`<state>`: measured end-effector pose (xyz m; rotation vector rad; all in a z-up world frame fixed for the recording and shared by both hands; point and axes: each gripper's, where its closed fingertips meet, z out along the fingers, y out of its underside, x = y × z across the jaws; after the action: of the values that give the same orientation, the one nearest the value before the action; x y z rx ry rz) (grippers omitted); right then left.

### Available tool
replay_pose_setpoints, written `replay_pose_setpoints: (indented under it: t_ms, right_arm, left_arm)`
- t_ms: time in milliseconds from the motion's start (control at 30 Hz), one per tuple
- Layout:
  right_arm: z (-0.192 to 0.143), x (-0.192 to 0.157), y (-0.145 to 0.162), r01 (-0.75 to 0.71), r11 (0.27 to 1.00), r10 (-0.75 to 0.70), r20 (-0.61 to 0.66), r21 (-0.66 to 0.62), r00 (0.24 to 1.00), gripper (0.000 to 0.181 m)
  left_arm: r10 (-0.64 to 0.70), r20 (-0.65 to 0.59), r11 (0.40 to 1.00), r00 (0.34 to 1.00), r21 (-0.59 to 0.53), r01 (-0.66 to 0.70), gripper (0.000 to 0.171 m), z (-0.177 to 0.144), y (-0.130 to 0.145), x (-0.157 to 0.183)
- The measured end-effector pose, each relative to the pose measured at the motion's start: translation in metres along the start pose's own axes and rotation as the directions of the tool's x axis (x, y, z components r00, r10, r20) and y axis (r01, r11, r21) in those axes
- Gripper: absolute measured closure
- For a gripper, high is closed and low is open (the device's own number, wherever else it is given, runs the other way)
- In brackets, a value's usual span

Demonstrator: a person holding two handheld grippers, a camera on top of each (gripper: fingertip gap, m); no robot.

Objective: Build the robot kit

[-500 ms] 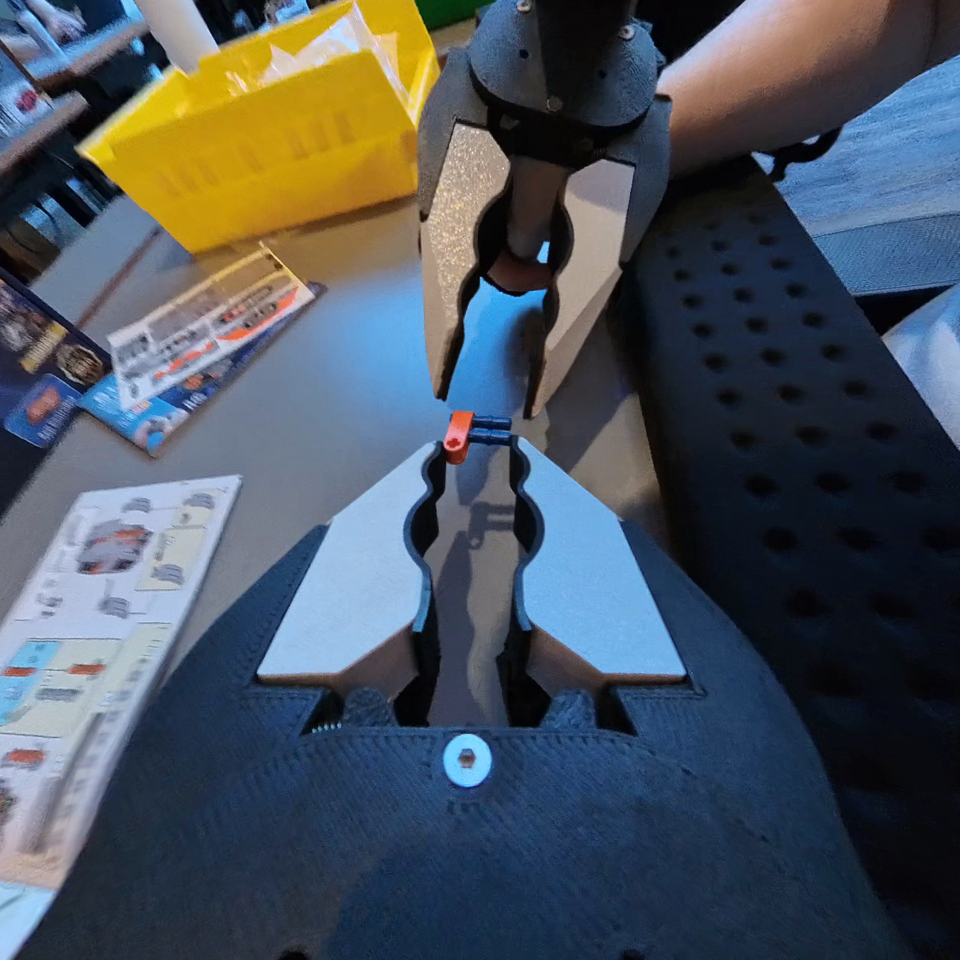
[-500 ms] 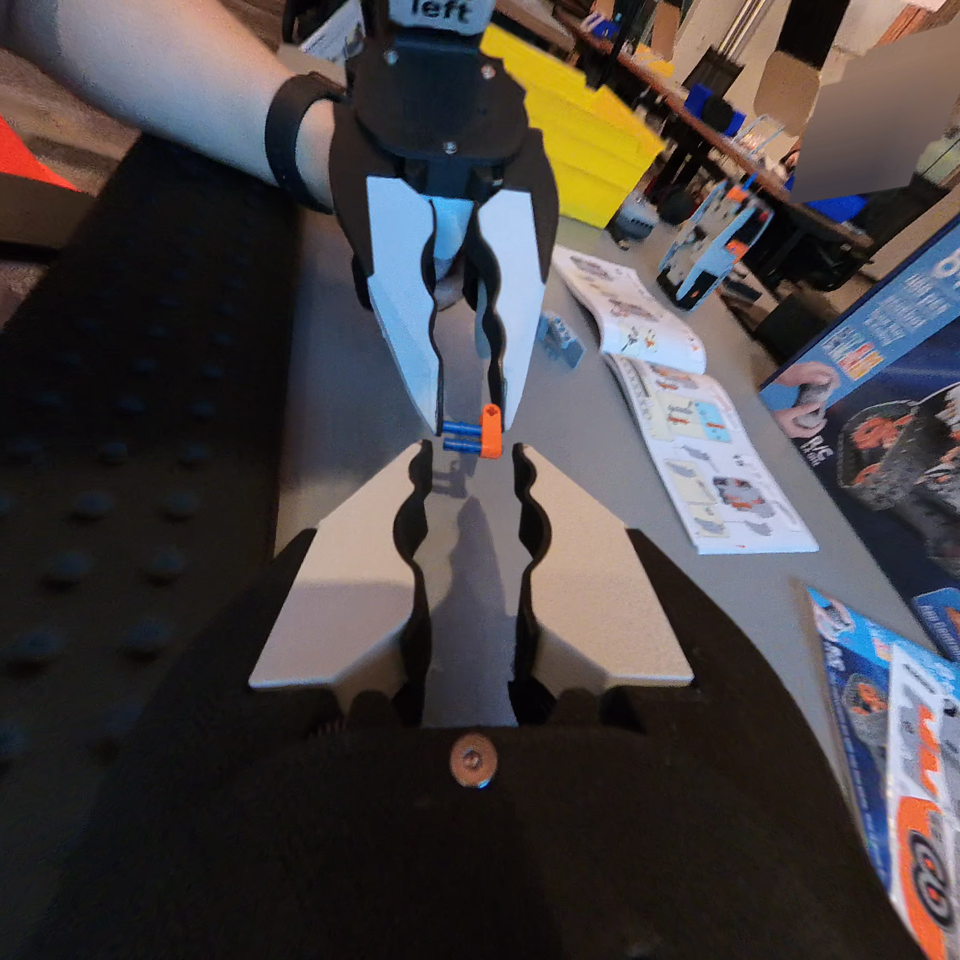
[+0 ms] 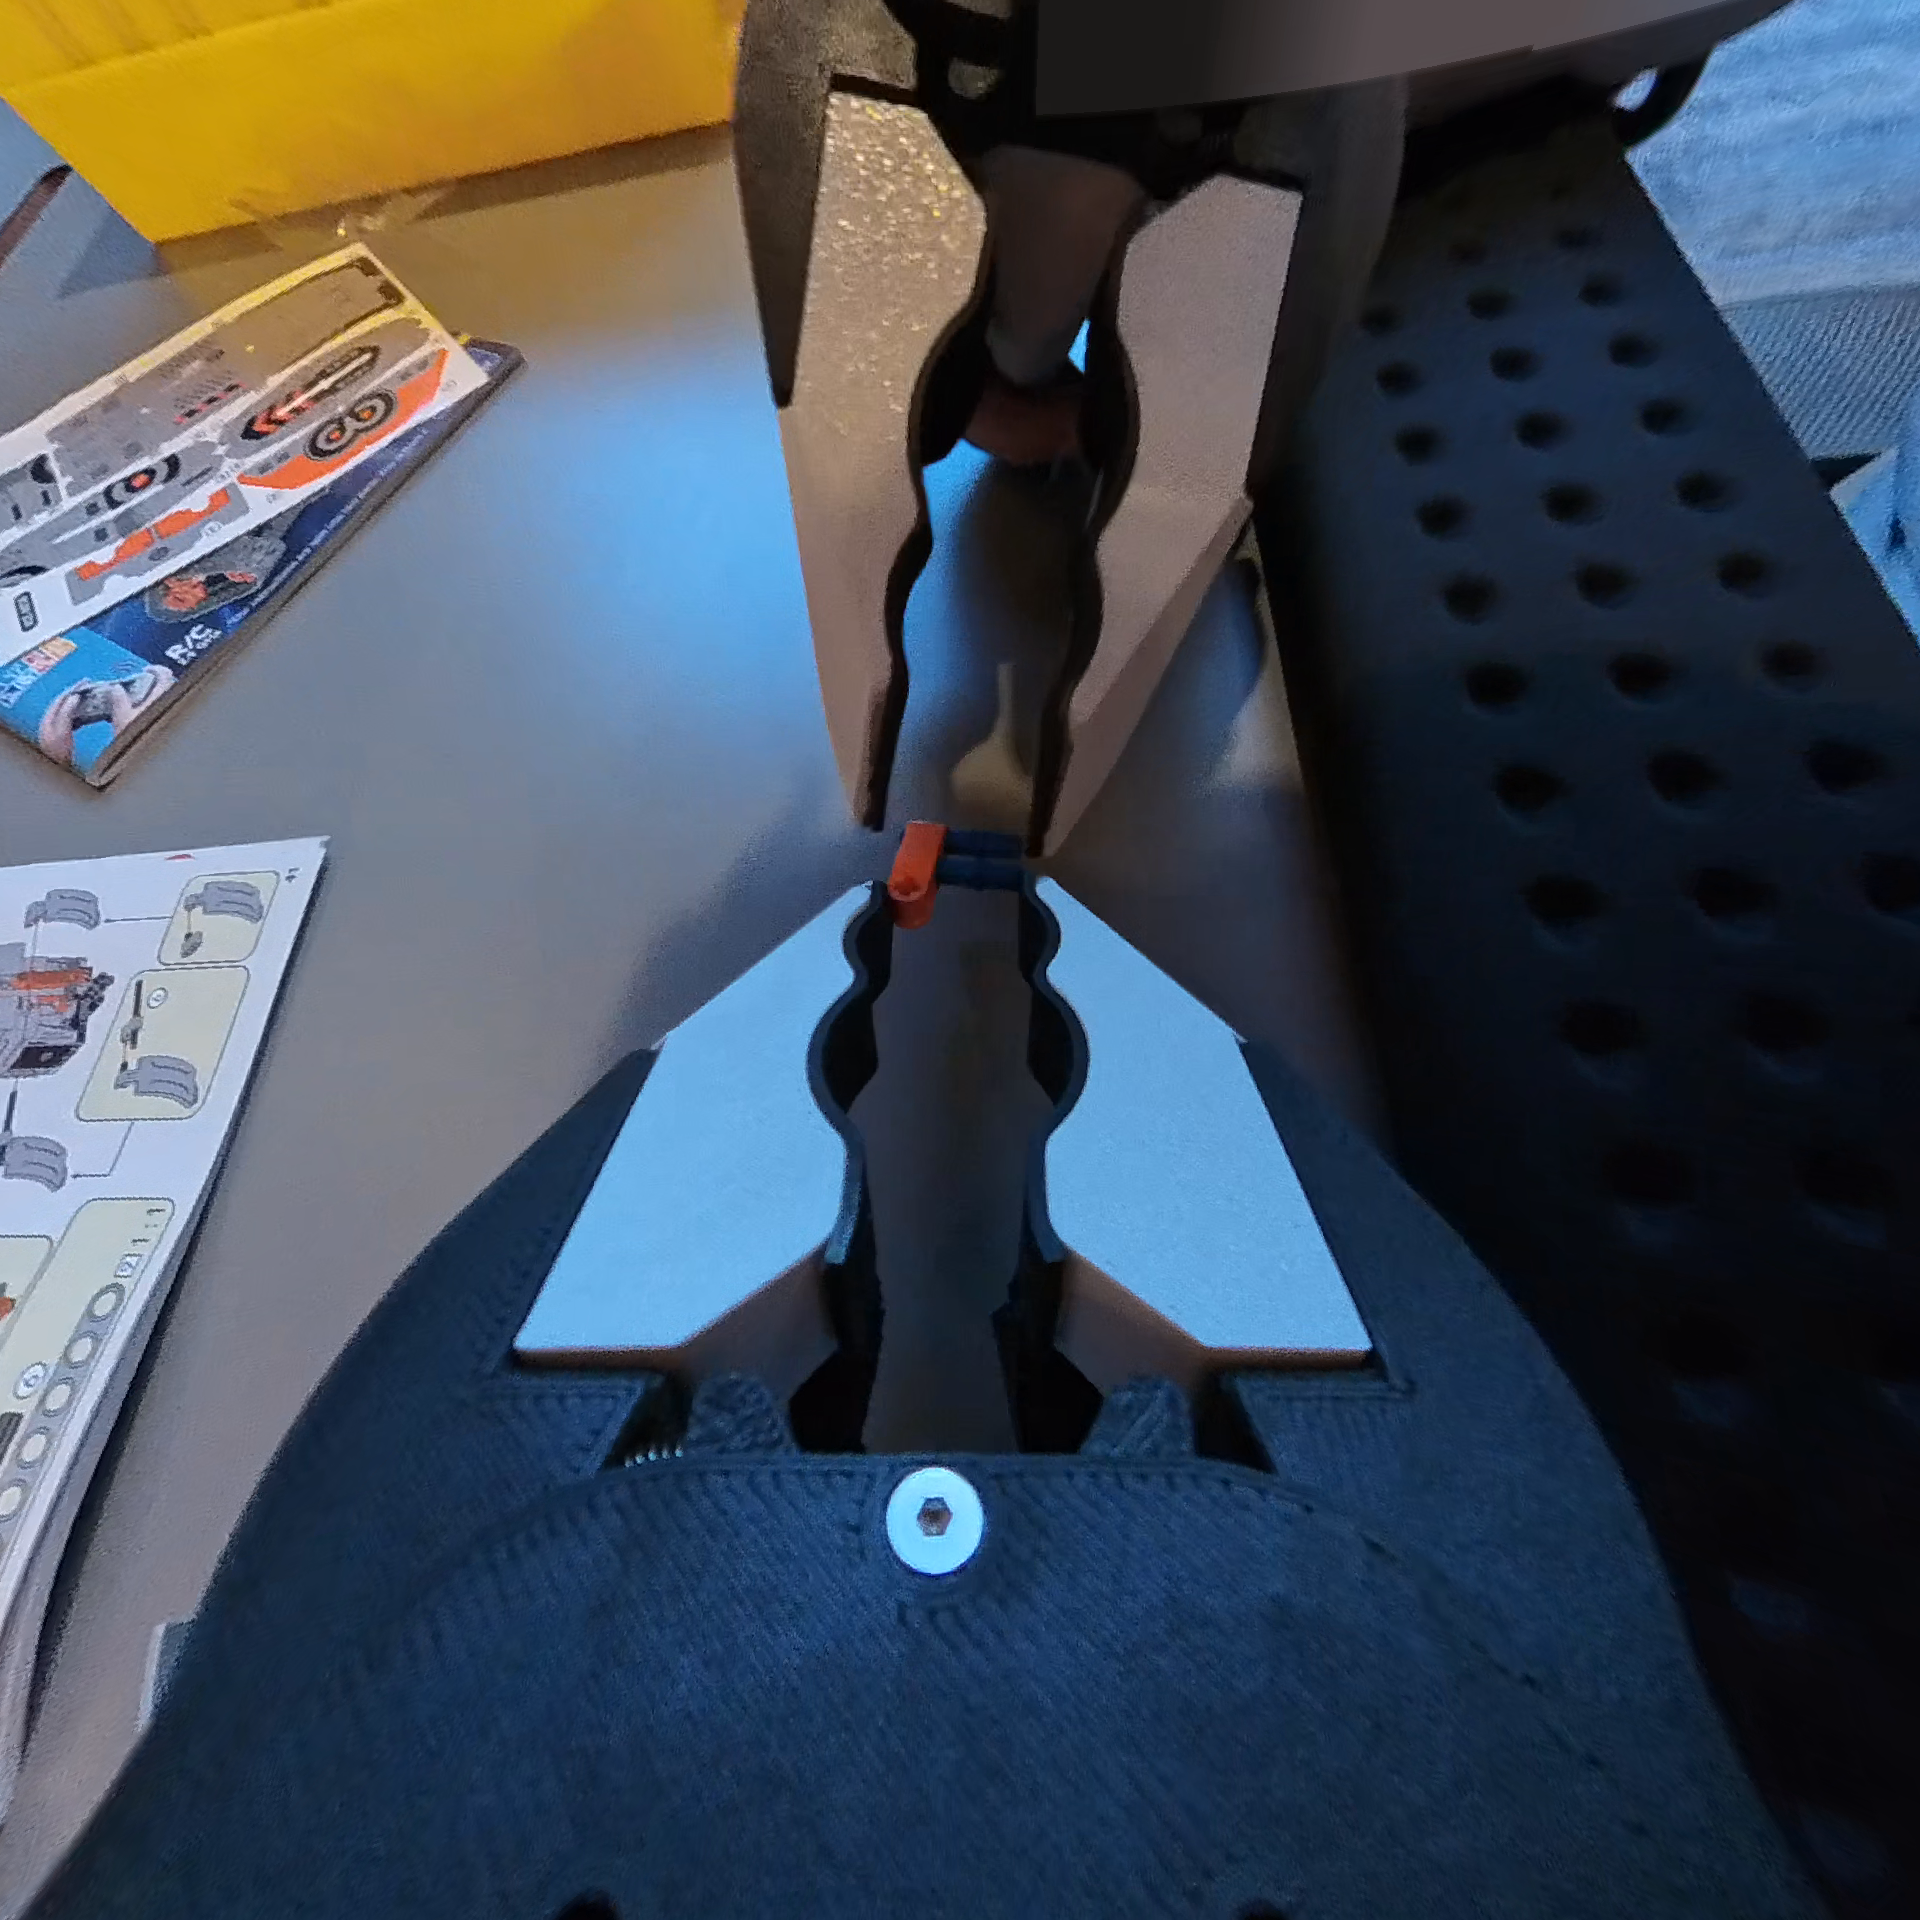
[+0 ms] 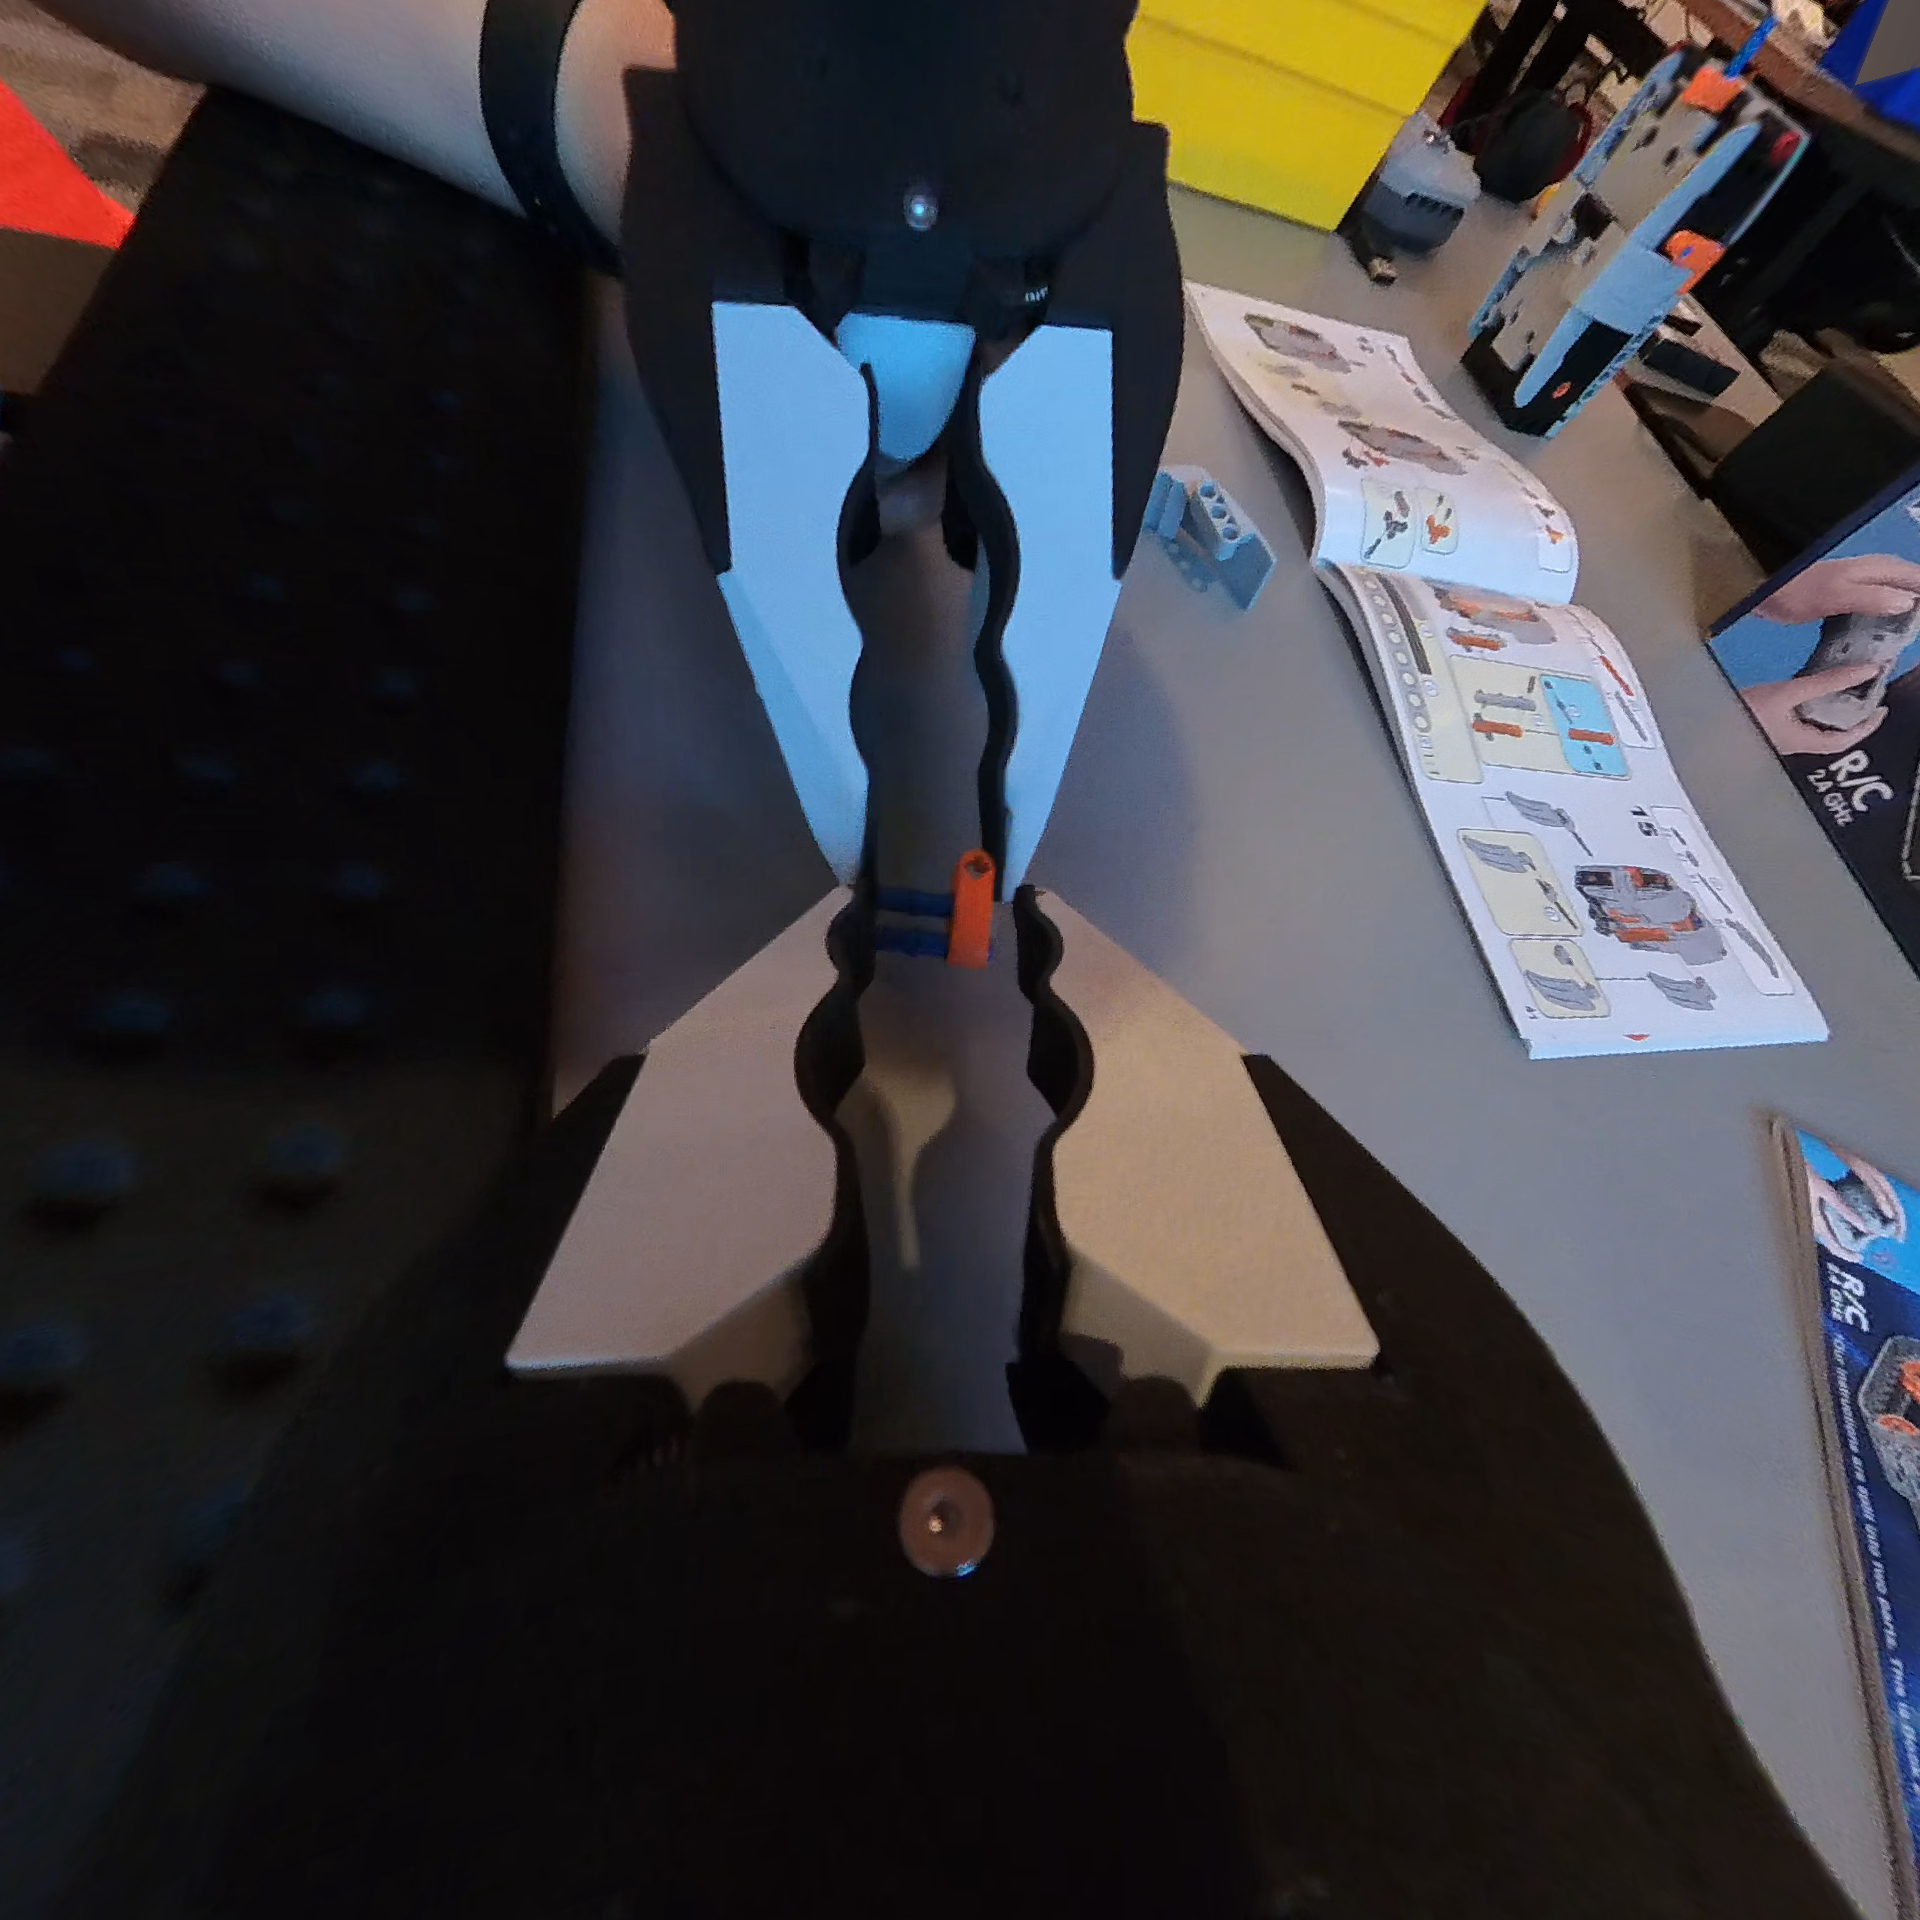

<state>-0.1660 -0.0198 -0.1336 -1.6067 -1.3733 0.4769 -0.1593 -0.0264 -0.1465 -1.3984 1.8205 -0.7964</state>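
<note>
A small orange connector with two blue pins (image 3: 912, 873) is pinched across the tips of my left gripper (image 3: 956, 896), which is shut on it just above the grey table (image 3: 582, 727). My right gripper (image 3: 956, 831) faces it tip to tip. In the right wrist view, the right gripper (image 4: 935, 912) has its jaws parted about the same piece (image 4: 974, 906). The blue pins reach its left fingertip, and a small gap shows beside the orange end. The left gripper (image 4: 935, 868) comes down from the top there, held by a person's hand with a black wristband.
A black perforated mat (image 3: 1610, 727) lies along one side (image 4: 260, 727). An open instruction booklet (image 4: 1507, 727), a grey-blue brick (image 4: 1210, 535), a yellow bin (image 4: 1278, 104), a blue box (image 4: 1839, 707) and leaflets (image 3: 208, 499) are on the table. The grippers are tip to tip, or close to it.
The two grippers have closed in on each other. The right gripper's tips, earlier a little short of the piece, now sit around it. The left keeps its hold.
</note>
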Motion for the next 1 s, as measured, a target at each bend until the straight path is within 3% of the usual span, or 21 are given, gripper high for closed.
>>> replay_pose_setpoints:
  t_ms: [367, 1000]
  right_arm:
    - [0.007, -0.012, 0.016, 0.062, 0.991, -0.056, 0.052, -0.117, 0.997, 0.155]
    - [0.002, -0.006, 0.003, 0.052, 0.998, -0.051, 0.045, -0.020, 0.998, 0.158]
  left_arm:
    - [0.037, -0.002, 0.999, 0.999, -0.035, -0.037, 0.149, 0.002, 0.005, 0.004]
    - [0.019, -0.008, 0.998, 1.000, 0.061, -0.019, 0.149, -0.004, -0.009, 0.003]
